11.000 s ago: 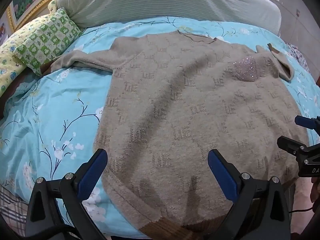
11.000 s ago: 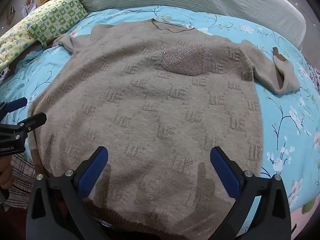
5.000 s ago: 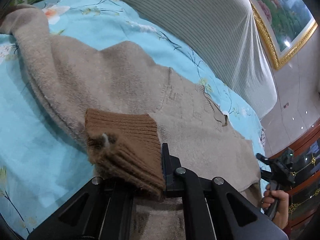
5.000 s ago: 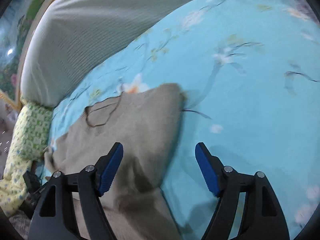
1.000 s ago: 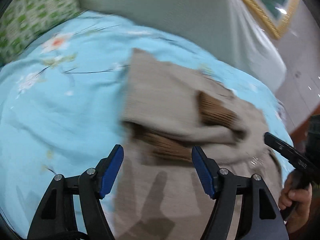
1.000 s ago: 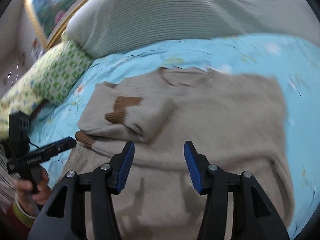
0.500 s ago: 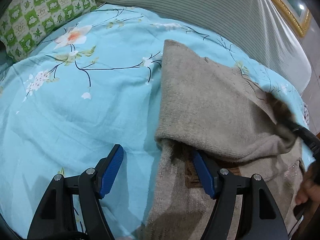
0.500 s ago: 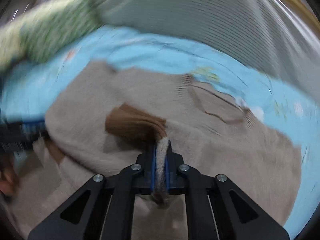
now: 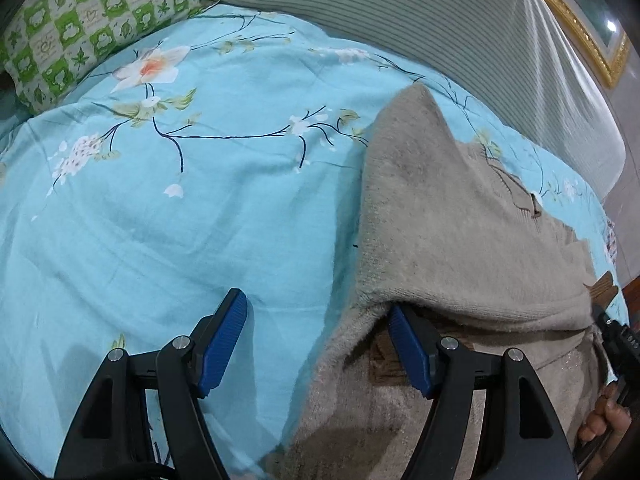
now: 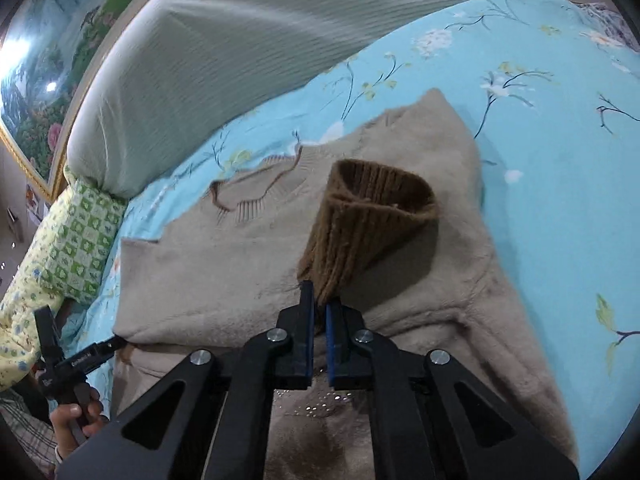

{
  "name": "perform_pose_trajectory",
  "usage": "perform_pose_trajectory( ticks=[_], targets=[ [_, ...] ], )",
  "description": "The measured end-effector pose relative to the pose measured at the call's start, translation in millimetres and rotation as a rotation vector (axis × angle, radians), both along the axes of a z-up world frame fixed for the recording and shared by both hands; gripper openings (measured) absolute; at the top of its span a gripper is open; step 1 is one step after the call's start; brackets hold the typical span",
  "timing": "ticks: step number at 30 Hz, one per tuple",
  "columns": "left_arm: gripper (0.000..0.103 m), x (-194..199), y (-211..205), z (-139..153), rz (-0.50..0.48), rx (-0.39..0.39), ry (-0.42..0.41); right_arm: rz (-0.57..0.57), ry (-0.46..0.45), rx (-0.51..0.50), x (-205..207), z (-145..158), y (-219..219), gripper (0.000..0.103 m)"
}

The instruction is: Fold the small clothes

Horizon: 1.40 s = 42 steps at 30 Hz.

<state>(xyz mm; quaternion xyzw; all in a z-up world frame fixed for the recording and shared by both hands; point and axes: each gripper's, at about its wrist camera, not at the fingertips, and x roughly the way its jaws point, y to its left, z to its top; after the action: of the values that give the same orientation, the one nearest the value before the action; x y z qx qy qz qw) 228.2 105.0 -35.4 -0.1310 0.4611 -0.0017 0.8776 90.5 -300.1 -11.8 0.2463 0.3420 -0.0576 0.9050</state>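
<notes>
A beige knit sweater (image 9: 460, 240) lies on a blue flowered bedsheet (image 9: 200, 200), with both sleeves folded in across its body. My left gripper (image 9: 316, 344) is open at the sweater's left edge; its right finger sits under the folded sleeve's edge. My right gripper (image 10: 317, 308) is shut on the brown ribbed cuff (image 10: 368, 216) of a sleeve and holds it raised above the sweater (image 10: 240, 272). The left gripper (image 10: 116, 345) shows at the sweater's left edge in the right wrist view. The right gripper shows partly at the far right of the left wrist view.
A green checked pillow (image 9: 92, 20) lies at the bed's far left. A grey striped bolster (image 10: 240, 40) runs along the head of the bed, with a gold-framed painting (image 10: 44, 52) behind it.
My right gripper closed on the brown cuff and has lifted it over the sweater's body. My left gripper stayed open and came closer to the folded sleeve's edge.
</notes>
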Motion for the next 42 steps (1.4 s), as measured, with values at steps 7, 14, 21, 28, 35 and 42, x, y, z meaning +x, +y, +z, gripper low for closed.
perform_pose_trajectory(
  ticks=[7, 14, 21, 28, 35, 42],
  targets=[
    [0.074, -3.5, -1.3, -2.6, 0.005, 0.002, -0.010, -0.009, -0.017, -0.075, -6.8, 14.3, -8.5, 0.005],
    [0.074, -12.3, 6.4, -2.1, -0.011, 0.003, 0.017, -0.008, 0.126, -0.022, -27.8, 0.1, -13.6, 0.009],
    [0.074, -19.5, 18.9, -0.6, 0.005, 0.003, 0.033, -0.014, 0.044, -0.041, -48.6, 31.9, -1.6, 0.010],
    [0.075, -32.4, 21.0, 33.9, -0.018, -0.146, -0.028, 0.274, -0.024, 0.030, 15.6, 65.1, 59.6, 0.029],
    [0.077, 5.2, -5.8, 18.0, -0.042, -0.171, 0.025, 0.606, 0.048, 0.156, 174.3, 46.6, 150.6, 0.059],
    [0.077, 16.0, -8.3, 1.0, -0.062, -0.171, 0.037, 0.768, 0.340, 0.066, 283.2, -5.9, 225.8, 0.051]
  ],
)
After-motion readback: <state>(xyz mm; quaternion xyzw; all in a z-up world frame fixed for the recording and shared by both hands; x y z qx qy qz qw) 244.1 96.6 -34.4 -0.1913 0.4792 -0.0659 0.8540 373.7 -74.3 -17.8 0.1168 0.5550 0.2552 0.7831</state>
